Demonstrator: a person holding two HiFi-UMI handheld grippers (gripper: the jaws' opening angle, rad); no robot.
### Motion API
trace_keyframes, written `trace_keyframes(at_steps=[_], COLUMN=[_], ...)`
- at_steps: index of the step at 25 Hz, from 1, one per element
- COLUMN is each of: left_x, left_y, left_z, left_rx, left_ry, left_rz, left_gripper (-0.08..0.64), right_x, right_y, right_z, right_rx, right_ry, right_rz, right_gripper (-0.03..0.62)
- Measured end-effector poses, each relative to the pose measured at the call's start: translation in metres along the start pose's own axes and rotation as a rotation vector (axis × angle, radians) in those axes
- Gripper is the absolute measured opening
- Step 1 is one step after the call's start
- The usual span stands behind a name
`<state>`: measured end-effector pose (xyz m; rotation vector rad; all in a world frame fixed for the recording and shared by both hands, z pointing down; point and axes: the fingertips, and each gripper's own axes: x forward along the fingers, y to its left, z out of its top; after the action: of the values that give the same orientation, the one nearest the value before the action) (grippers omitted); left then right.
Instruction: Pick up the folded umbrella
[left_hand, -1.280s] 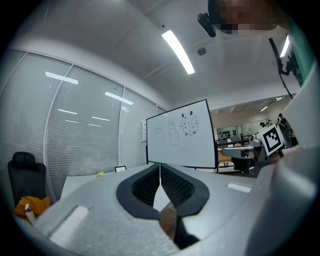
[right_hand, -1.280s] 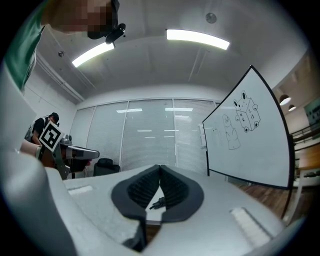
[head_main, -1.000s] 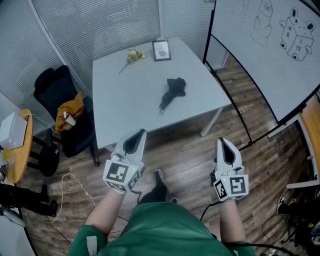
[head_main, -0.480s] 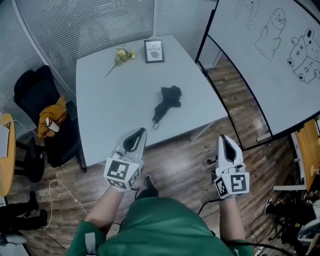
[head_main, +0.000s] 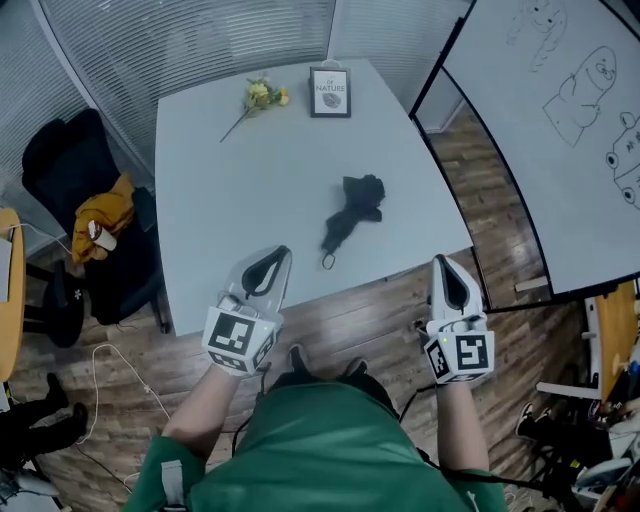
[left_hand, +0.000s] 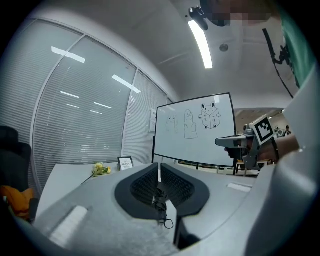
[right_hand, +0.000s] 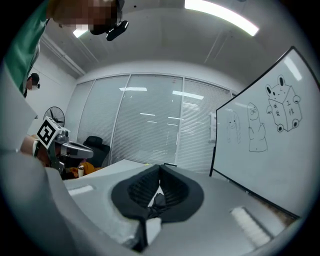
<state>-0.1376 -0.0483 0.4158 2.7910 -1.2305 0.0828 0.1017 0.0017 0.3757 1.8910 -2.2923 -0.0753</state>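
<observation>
A black folded umbrella (head_main: 352, 211) lies on the grey table (head_main: 240, 200), toward its near right part, with its wrist loop pointing at the near edge. It shows small through each gripper's jaws, umbrella (left_hand: 160, 197) and umbrella (right_hand: 159, 200). My left gripper (head_main: 281, 252) hangs at the table's near edge, left of the umbrella, jaws together and empty. Off the table's near right corner, over the wood floor, my right gripper (head_main: 440, 262) is likewise shut with nothing in it.
A small framed picture (head_main: 330, 92) and a yellow flower sprig (head_main: 258, 98) sit at the table's far edge. A black chair (head_main: 85, 215) with an orange cloth stands left of the table. A whiteboard (head_main: 560, 120) on a stand borders the right side.
The table and umbrella have come nearer in the head view, and shifted. Both grippers have advanced toward the table's near edge, still shut.
</observation>
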Motion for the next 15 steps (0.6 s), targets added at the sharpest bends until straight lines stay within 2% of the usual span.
trace_keyframes(at_steps=[6,8,15], left_x=[0.016,0.022,0.068], left_y=[0.016,0.016,0.020], left_z=[-0.013,-0.017,-0.021], left_rx=[-0.010,-0.007,0.004], left_ry=[0.046,0.064,0.107], left_rz=[0.023,0.030,0.126], left_gripper=[0.025,0.109,0.146], right_x=[0.052,0.069,0.133], right_y=[0.000,-0.001,-0.022], right_z=[-0.020,-0.027,-0.037], right_rx=[-0.069,-0.086,-0.051], right_ry=[0.046,0.052,0.027], right_rz=[0.096,0.138,0.274], right_gripper=[0.003,0.003,0.003])
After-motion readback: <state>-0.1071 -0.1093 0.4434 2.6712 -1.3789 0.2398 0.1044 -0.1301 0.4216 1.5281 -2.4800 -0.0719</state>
